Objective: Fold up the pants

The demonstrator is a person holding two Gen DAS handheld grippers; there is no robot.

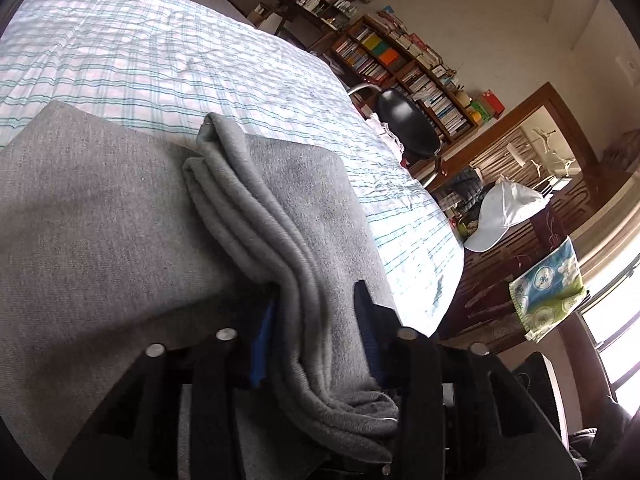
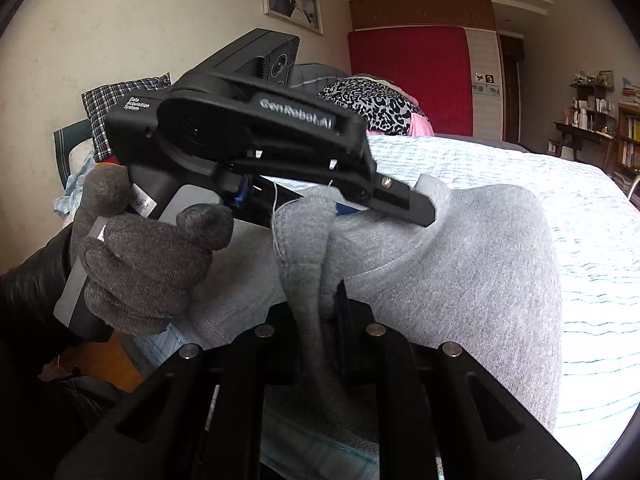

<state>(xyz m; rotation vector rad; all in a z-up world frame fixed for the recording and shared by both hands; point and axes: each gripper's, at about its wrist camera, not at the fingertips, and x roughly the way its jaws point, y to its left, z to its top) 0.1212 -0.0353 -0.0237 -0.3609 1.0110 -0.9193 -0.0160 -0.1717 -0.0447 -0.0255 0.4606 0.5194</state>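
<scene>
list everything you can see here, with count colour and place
pants: one pair, grey, lying on the bed, edges pinched in both grippers
bedsheet: one, white with blue checks, covering the bed
cap: one, white, beyond the bed's foot
towel: one, blue and green, hanging near the window
bookshelf: one, brown, against the far wall
photo: one, framed, on the wall
left gripper: black, shut on pants
right gripper: black, shut on pants
left hand: grey glove, holding the left gripper's handle
</scene>
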